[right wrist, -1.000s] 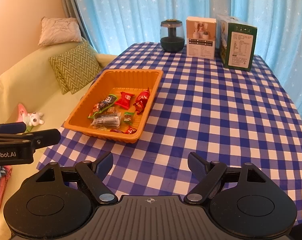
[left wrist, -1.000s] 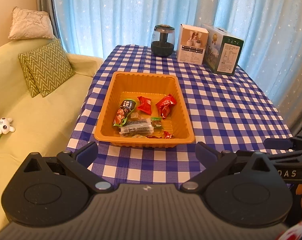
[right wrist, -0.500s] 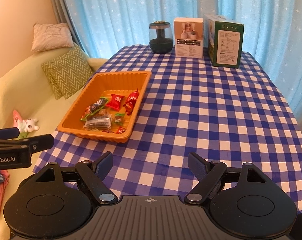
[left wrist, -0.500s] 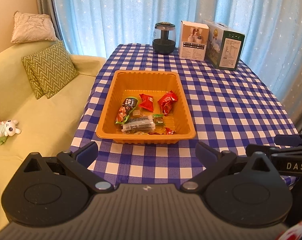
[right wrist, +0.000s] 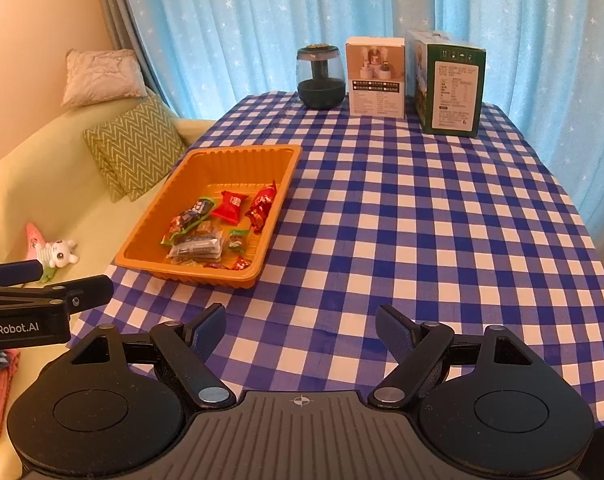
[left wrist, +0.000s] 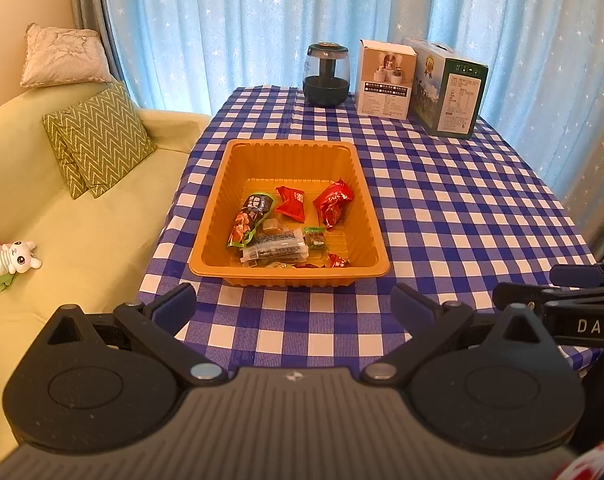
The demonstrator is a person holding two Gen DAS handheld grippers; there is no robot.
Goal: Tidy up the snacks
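An orange tray (left wrist: 290,152) (right wrist: 238,156) sits on the blue checked tablecloth near the table's left edge. Several wrapped snacks lie in its near half: two red packets (left wrist: 333,203) (right wrist: 262,205), a dark green-edged pouch (left wrist: 249,220) (right wrist: 190,218) and a clear-wrapped bar (left wrist: 276,246) (right wrist: 198,247). My left gripper (left wrist: 294,306) hovers open before the tray's near rim, nothing between its fingers. My right gripper (right wrist: 300,326) stands open over bare cloth, right of the tray, also empty. Each gripper's side shows in the other's view.
At the table's far end stand a dark glass jar (left wrist: 326,76) (right wrist: 321,80), a white box (left wrist: 385,80) (right wrist: 375,78) and a green box (left wrist: 449,88) (right wrist: 449,84). A yellow-green sofa (left wrist: 82,216) with cushions and a small plush toy (right wrist: 58,254) borders the table's left side. Blue curtains hang behind.
Both views have drifted back slightly from the table, so the tray looks a little farther off. Both grippers stay open and empty; the snacks have not moved.
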